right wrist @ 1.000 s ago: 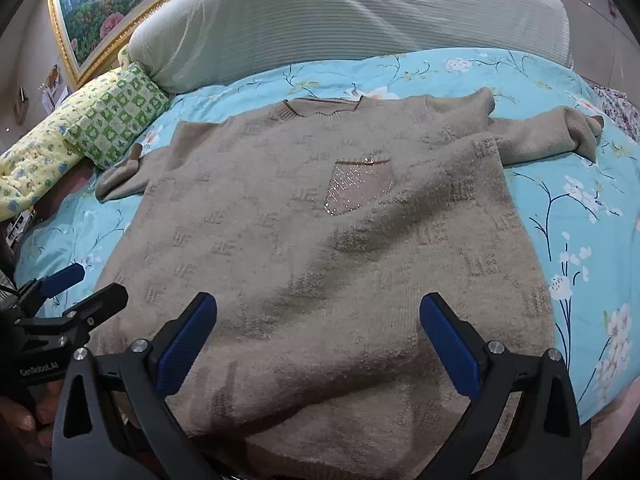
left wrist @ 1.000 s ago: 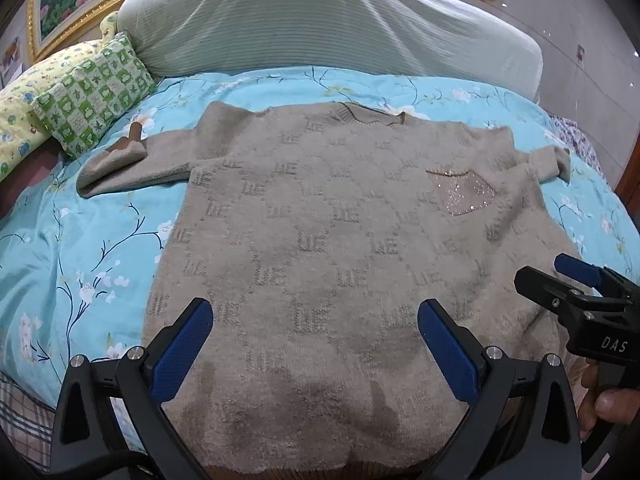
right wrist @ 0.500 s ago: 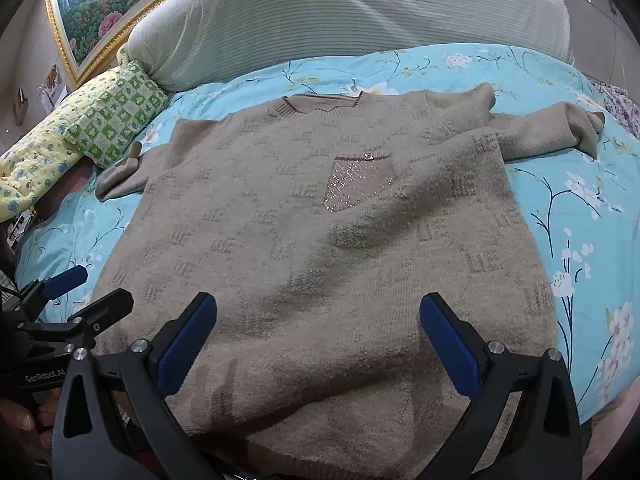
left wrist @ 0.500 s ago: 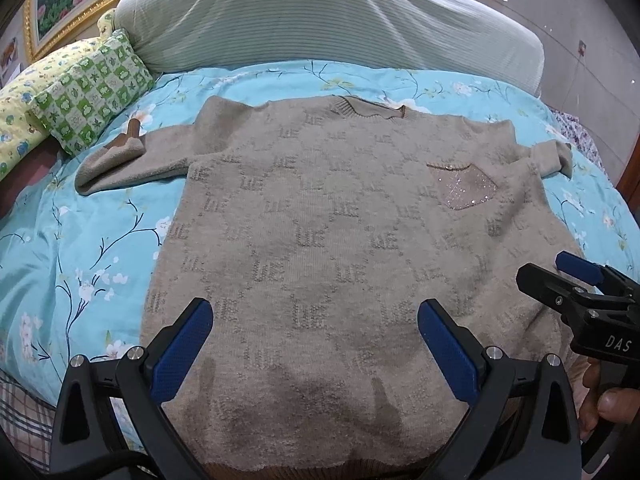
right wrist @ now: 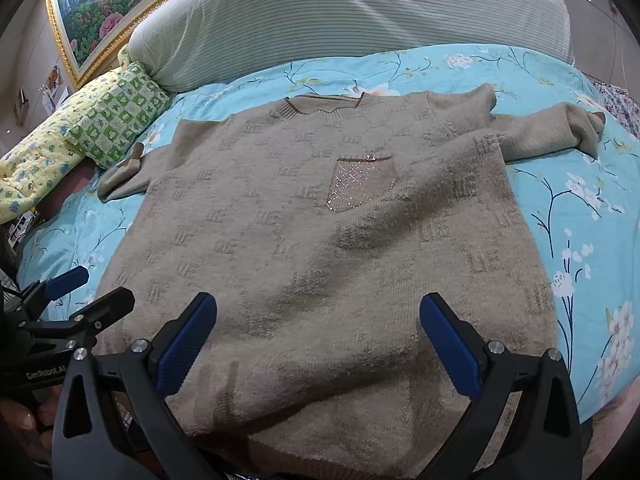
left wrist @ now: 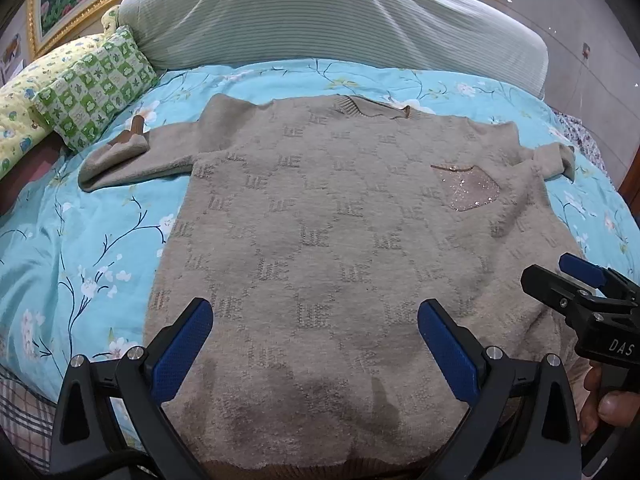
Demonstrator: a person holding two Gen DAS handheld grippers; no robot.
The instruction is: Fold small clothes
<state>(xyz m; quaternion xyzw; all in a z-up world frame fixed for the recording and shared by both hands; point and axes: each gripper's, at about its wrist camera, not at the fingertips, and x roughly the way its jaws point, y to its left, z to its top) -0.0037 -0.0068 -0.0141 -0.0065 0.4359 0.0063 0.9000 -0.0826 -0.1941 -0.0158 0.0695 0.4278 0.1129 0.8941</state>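
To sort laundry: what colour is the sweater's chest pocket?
Sparkly pinkish-beige chest pocket on the taupe sweater; right wrist view.

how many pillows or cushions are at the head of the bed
3: a large grey-green striped pillow across the head, a green checked cushion left of it, and a yellow floral cushion at the far left edge. Others may lie out of view.

"DAS" printed in white on black body of right claw (left wrist: 576, 280), seen at right edge of left wrist view. "GenRobot.AI" printed in white on black body of left claw (right wrist: 76, 292), seen at left edge of right wrist view. Repeated knitted motif resembling letters "UE" spread over beige sweater (left wrist: 320, 240); exact letters not certain. No other text readable.
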